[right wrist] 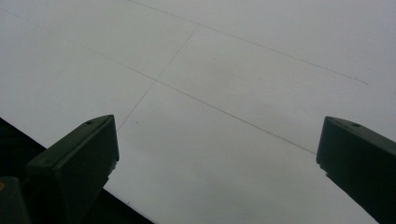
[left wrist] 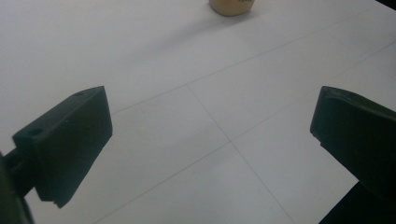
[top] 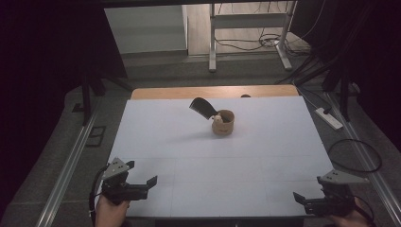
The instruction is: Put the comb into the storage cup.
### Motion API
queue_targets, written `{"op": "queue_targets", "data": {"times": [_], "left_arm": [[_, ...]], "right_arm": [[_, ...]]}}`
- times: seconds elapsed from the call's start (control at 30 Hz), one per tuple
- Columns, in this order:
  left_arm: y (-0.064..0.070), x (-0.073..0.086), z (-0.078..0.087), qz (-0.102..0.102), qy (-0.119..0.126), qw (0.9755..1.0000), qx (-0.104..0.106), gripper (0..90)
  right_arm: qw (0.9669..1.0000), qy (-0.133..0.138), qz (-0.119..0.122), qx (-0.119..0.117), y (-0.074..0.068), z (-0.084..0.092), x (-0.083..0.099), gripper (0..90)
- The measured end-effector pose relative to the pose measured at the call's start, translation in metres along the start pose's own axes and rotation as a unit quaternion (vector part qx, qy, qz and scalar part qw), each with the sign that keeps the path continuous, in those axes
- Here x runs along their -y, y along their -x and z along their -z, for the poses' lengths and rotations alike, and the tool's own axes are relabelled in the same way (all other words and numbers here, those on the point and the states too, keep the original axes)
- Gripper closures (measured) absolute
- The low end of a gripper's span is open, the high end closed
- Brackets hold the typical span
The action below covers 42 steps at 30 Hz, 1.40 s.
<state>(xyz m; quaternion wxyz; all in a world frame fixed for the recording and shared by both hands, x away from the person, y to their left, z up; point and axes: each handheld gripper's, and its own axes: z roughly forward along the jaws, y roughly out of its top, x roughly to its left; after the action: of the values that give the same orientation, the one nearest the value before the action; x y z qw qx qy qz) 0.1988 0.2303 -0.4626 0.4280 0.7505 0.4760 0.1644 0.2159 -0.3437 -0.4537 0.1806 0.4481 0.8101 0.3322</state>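
White table (top: 189,156): flat, matte, thin seam lines, wood strip along far edge; broad bare surface between grippers and holder. Left gripper (top: 150,182): near left corner, jaws wide apart, empty. Right gripper (top: 298,197): near right corner, jaws wide apart, empty. Wooden holder (top: 223,122): round, smooth, centre-far, well apart from both. Black utensil (top: 203,107): glossy, broad, leaning left out of holder.

The worktop (top: 189,189) is covered with white sheets that meet in thin seams; a strip of bare wood shows along its far edge. A tan cup (top: 223,123) stands on it toward the far middle, a black-headed tool (top: 203,107) leaning out of it.
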Motion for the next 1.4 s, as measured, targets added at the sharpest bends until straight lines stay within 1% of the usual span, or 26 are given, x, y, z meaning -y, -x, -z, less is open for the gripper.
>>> {"op": "queue_targets", "data": {"times": [0.1,0.23,0.3,0.57,0.8,1.03,1.27,1.4], "left_arm": [[-0.001,0.003,0.003,0.006,0.002,1.0000,-0.002,0.0],[-0.002,0.008,0.006,0.010,-0.002,0.9999,-0.005,0.0],[-0.002,0.010,0.007,0.011,-0.003,0.9999,-0.009,0.0],[-0.001,0.017,0.012,0.017,-0.002,0.9998,-0.013,0.0],[0.000,0.022,0.017,0.018,-0.005,0.9997,-0.019,0.0],[0.001,0.026,0.020,0.013,-0.008,0.9995,-0.027,0.0],[0.004,0.027,0.022,0.003,-0.022,0.9990,-0.040,0.0],[0.006,0.028,0.022,-0.002,-0.026,0.9988,-0.042,0.0]], "right_arm": [[1.0000,0.000,0.000,0.000,0.000,0.000,0.000,0.0],[1.0000,0.000,0.000,0.000,0.000,0.000,0.000,0.0],[1.0000,0.000,0.000,0.001,0.000,0.000,0.000,0.0],[1.0000,0.000,-0.001,0.001,0.000,0.000,0.000,0.0],[1.0000,0.000,-0.004,0.003,0.000,0.000,0.000,0.0],[1.0000,0.000,-0.007,0.004,0.001,0.000,0.000,0.0],[0.9999,0.001,-0.010,0.007,0.001,0.001,0.000,0.0],[0.9999,0.001,-0.014,0.010,0.001,0.001,0.000,0.0]]}}
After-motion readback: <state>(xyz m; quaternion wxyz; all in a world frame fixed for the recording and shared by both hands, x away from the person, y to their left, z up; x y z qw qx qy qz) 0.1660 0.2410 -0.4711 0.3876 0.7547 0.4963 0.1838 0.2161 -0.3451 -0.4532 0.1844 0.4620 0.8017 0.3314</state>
